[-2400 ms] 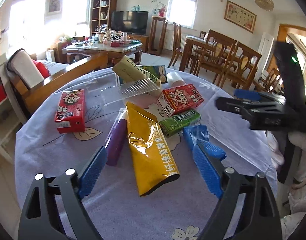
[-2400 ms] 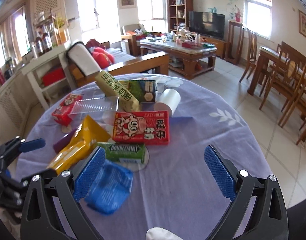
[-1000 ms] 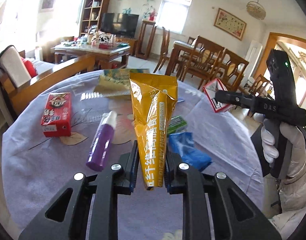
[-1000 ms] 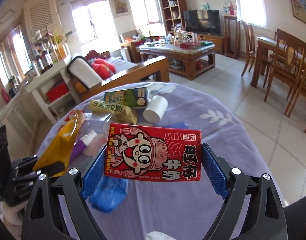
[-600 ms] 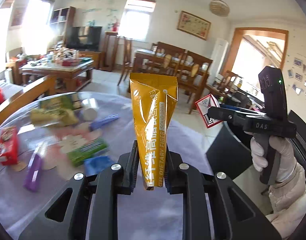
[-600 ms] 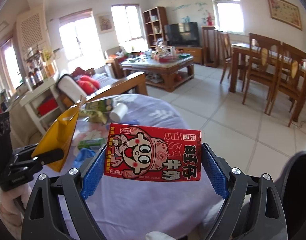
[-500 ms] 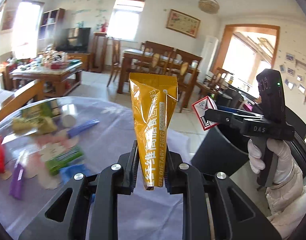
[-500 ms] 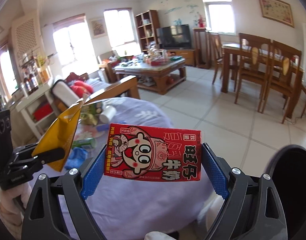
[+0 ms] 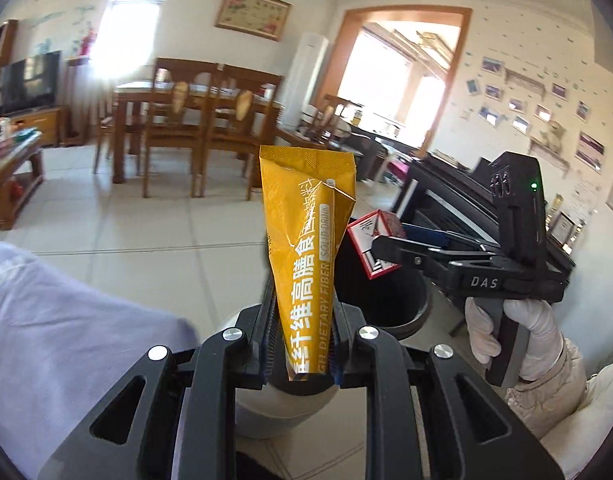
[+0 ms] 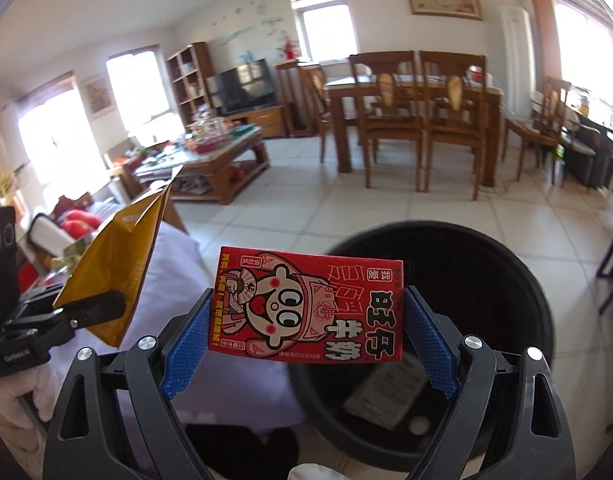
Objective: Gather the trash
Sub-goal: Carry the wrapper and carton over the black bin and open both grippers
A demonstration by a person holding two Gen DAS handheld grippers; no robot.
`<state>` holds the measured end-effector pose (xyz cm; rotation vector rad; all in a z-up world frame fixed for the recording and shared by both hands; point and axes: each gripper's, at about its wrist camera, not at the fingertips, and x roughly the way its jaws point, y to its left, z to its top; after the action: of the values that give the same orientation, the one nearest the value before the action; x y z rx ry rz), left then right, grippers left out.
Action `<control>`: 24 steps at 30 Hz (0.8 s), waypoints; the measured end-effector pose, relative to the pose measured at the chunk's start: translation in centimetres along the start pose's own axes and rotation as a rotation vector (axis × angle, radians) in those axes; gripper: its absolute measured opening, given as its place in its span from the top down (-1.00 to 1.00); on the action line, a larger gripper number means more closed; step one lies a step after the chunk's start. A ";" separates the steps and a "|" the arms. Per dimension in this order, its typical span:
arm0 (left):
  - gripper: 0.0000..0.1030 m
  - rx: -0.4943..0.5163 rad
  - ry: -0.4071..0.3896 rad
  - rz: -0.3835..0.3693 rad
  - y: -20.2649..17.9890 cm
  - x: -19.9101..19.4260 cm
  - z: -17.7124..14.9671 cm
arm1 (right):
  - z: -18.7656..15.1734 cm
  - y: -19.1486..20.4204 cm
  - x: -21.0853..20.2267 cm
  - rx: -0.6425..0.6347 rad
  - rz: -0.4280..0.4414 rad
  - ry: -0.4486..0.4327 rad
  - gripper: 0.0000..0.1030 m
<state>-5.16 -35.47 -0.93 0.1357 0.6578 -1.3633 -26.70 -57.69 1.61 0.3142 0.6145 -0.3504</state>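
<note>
Red carton [image 10: 306, 308] clamped crosswise in right tongs [image 10: 306, 332], seemingly over black bin [image 10: 486, 280]

Black bin [image 10: 506, 280] on tiled floor [image 10: 298, 208]

1. Yellow drink sachet [image 9: 306, 256], clamped upright in the left gripper [image 9: 302, 344]: white Chinese characters running lengthwise, reading roughly "纤维高膳食", with "DIETARY FIBER" beside them and "SOLID DRINK" in a white-edged box.
2. Right gripper [image 9: 390, 248], seen from the left wrist view: "DAS" in pale letters on the black body, just above the gloved hand.
3. Red milk carton [image 10: 306, 308], clamped in the right gripper [image 10: 306, 332] and seen upside down: large white Chinese characters "旺仔牛奶" beside a cartoon face; smaller print too small to read.
</note>
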 end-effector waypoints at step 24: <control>0.54 0.064 0.284 -0.063 -3.9 15.2 -0.8 | -6.0 -8.4 2.9 0.042 -0.078 0.159 -0.71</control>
<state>-8.22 -49.06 -8.27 0.3678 0.8618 -1.4398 -30.94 -63.51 -6.32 0.3613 0.7778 -0.4157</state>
